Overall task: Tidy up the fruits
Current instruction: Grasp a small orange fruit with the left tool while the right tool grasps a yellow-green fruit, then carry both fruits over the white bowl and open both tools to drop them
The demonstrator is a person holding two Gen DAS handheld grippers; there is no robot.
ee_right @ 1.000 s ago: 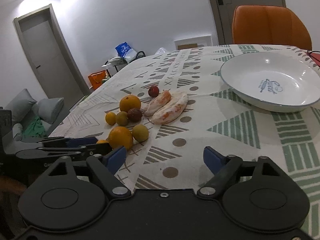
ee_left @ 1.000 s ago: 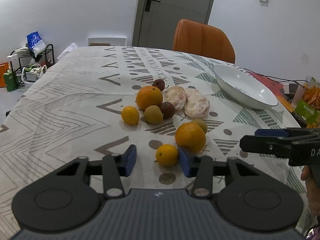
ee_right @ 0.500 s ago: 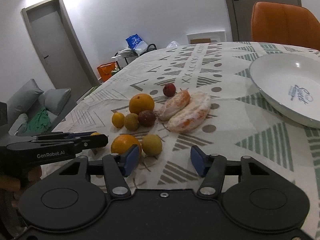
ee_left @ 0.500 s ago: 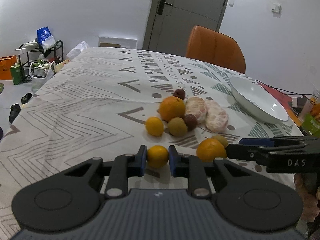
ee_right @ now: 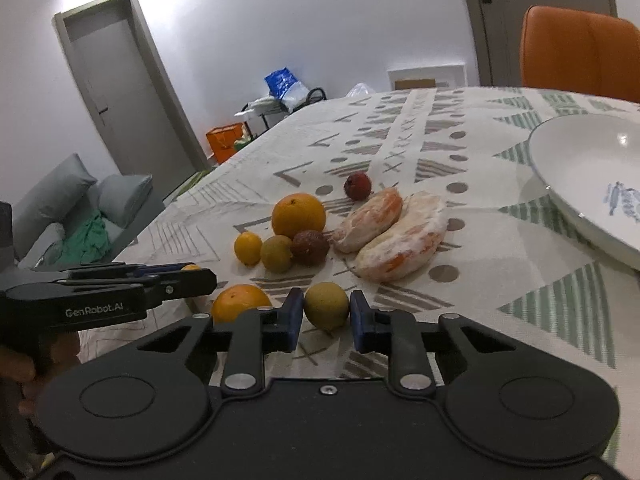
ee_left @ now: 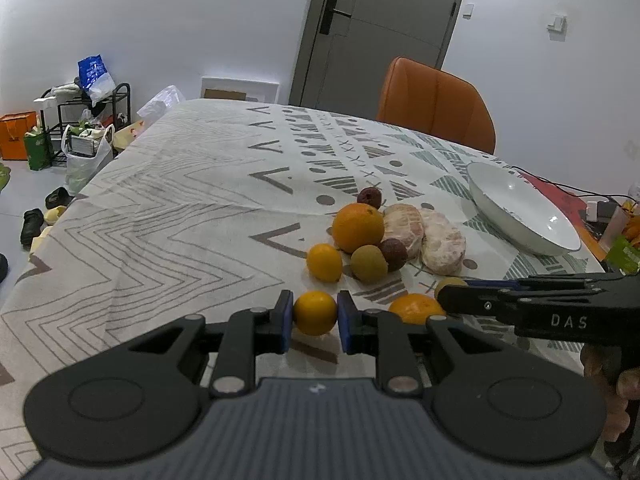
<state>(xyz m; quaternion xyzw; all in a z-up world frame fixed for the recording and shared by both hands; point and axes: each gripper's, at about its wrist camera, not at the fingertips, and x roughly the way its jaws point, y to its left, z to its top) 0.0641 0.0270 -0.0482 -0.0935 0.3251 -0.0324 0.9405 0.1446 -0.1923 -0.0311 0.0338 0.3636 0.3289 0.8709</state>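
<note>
Left wrist view: the left gripper (ee_left: 315, 314) has its blue fingers (ee_left: 285, 320) closed against both sides of a small orange fruit (ee_left: 315, 312), which sits near the front edge of the counter (ee_left: 160, 224); whether the fruit still rests on the patterned cloth cannot be told. To its right lies a bigger orange (ee_left: 414, 309), partly hidden behind the black side of the right gripper (ee_left: 448, 294). Further back, towards the middle of the counter, the rest of the fruit forms a loose cluster: a small yellow-orange fruit (ee_left: 324, 262), a large orange (ee_left: 358, 227), a green-brown fruit (ee_left: 369, 263), a dark red fruit (ee_left: 394, 249), another dark red one (ee_left: 370, 197) behind the large orange, and two peeled citrus halves (ee_left: 424, 234) touching each other. Near the right edge sits a white bowl (ee_left: 520, 216), with nothing in it.

Right wrist view: the right gripper (ee_right: 326, 316) has its fingers (ee_right: 295, 314) narrowed around a yellow-green fruit (ee_right: 327, 306). The left pad touches it or nearly so, while a thin gap shows at the right pad, so no firm hold can be confirmed. That fruit lies just right of the bigger orange, near the front edge.
</note>
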